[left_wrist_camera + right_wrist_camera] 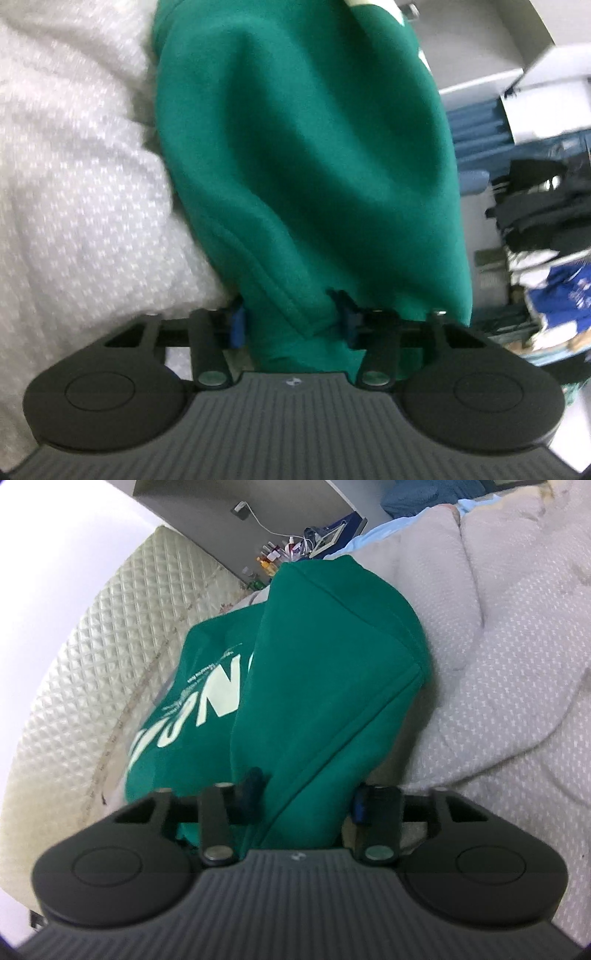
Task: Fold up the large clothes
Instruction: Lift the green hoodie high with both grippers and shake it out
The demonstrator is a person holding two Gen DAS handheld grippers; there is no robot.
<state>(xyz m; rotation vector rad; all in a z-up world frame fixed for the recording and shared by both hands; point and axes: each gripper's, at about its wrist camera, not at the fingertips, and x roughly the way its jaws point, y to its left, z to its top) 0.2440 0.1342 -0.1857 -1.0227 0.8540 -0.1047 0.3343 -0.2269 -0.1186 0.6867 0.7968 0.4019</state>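
A green sweatshirt (306, 155) with pale lettering fills the middle of the left wrist view and hangs over a white dotted bedspread (74, 184). My left gripper (291, 325) is shut on a bunched fold of it, cloth between the blue pads. In the right wrist view the same green sweatshirt (325, 672) is folded over itself, its lettering (207, 698) showing on the lower layer. My right gripper (306, 797) is shut on a thick fold of it, the fabric lifted toward the camera.
The dotted bedspread (498, 664) lies to the right and a quilted cream mattress (92, 664) to the left. A cluttered bedside surface with bottles (280, 554) is at the back. Shelves with stacked dark and blue clothes (535, 221) stand to the right.
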